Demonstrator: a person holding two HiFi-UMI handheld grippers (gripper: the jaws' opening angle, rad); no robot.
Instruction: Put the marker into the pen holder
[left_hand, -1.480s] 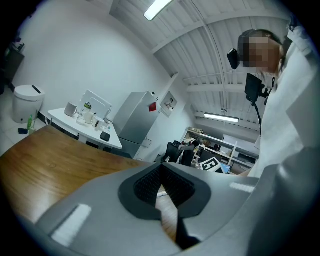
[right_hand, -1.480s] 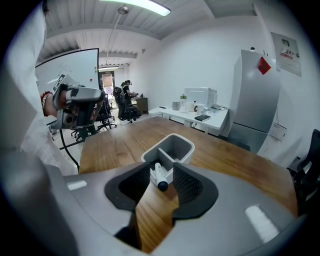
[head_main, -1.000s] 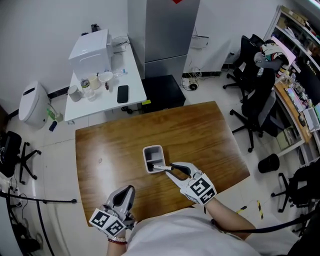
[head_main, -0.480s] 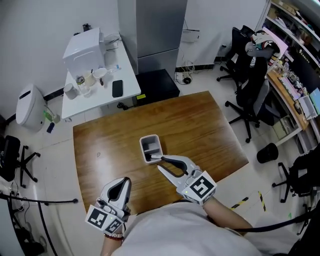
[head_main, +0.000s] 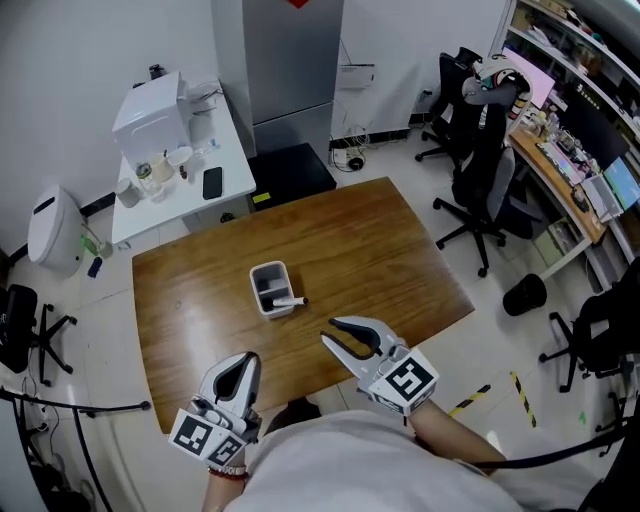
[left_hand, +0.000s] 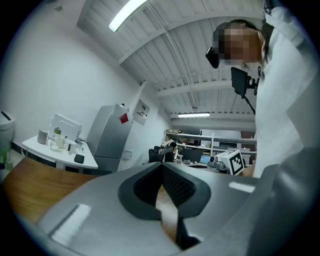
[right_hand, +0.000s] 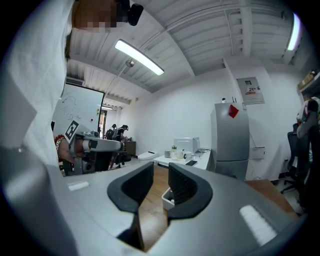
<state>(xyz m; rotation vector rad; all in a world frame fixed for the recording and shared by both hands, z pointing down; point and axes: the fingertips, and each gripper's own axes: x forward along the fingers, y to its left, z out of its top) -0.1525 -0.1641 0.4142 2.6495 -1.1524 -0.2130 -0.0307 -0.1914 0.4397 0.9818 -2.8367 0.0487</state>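
A white rectangular pen holder stands near the middle of the wooden table. The marker lies in it, one end sticking out over the right rim. My right gripper hovers a short way in front and to the right of the holder, open with nothing between its fingers. In the right gripper view the holder shows through the gap of my right gripper. My left gripper rests shut at the table's near edge, and its pads meet.
A white side table with an appliance, cups and a phone stands beyond the far left corner. A grey cabinet is behind it. Office chairs and a black bin are at the right, a white bin at the left.
My right gripper has let go of the marker at the holder and drawn back toward the near edge. The marker stays in the holder. The left gripper has stayed put.
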